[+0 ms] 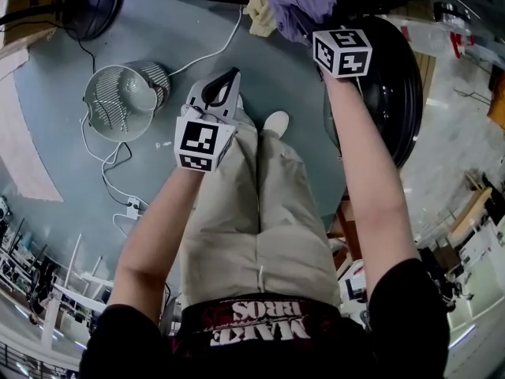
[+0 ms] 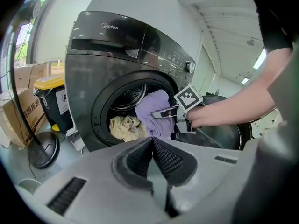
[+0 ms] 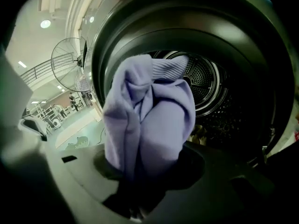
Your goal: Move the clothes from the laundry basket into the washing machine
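Observation:
A lavender garment (image 3: 149,120) hangs bunched from my right gripper (image 2: 160,114), which is shut on it at the mouth of the washing machine (image 2: 112,55). The steel drum (image 3: 208,80) opens just behind the cloth. A pale yellow cloth (image 2: 124,127) lies on the lower lip of the opening, beside the lavender garment (image 1: 300,2). My left gripper (image 1: 232,76) is held back over the person's legs, its jaws shut with nothing between them. The round laundry basket (image 1: 118,101) stands on the floor to the left, and no clothes show in it.
The machine's round door (image 1: 398,85) stands open on the right. A fan base (image 1: 91,10) and a white cable with a power strip (image 1: 130,208) lie on the floor on the left. Cardboard boxes (image 2: 21,115) and a yellow-lidded bin (image 2: 51,101) stand left of the machine.

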Motion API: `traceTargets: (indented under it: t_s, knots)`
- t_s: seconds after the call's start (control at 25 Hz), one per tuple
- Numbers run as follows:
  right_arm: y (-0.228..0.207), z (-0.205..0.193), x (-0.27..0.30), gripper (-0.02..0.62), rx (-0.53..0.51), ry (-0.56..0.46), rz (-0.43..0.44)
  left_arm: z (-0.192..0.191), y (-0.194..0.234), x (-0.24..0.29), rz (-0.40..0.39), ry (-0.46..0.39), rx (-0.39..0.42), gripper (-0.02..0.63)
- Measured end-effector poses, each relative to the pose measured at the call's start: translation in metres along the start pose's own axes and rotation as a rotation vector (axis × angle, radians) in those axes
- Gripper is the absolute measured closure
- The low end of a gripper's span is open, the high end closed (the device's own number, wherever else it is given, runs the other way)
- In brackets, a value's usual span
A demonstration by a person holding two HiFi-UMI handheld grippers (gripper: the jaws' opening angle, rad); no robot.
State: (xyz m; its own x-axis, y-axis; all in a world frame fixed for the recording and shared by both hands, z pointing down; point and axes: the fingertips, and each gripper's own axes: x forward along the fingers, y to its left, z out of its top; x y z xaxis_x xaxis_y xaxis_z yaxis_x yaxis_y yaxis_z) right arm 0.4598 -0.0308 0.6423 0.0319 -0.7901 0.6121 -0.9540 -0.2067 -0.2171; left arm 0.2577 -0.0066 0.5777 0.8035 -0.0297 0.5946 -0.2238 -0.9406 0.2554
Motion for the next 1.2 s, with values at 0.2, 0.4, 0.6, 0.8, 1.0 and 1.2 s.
traceTargets:
  t_s: [0.2, 0.4, 0.6, 0.8, 1.0, 1.2]
  knots:
    - [-0.010, 0.008, 0.009, 0.393, -0.002, -0.021, -0.011, 0.000, 0.002, 0.002, 0.001, -0.006, 0.004, 0.601]
    - [-0.020, 0.016, 0.020, 0.385, -0.003, -0.046, -0.032, -0.008, 0.009, -0.001, 0.008, 0.016, 0.000, 0.601]
    - [-0.032, 0.022, 0.031, 0.383, -0.012, -0.050, -0.041, 0.005, 0.021, 0.004, 0.029, -0.002, -0.001, 0.601]
    - [-0.040, 0.030, 0.041, 0.380, -0.022, -0.056, -0.043, 0.018, 0.029, 0.011, 0.038, -0.031, 0.014, 0.601]
    - [-0.049, 0.031, 0.053, 0.343, -0.047, -0.043, -0.057, 0.024, 0.031, 0.014, 0.042, -0.036, 0.021, 0.601]
    - [-0.068, 0.042, 0.063, 0.146, 0.039, -0.085, -0.102, 0.015, 0.026, 0.011, 0.027, -0.014, 0.025, 0.601]
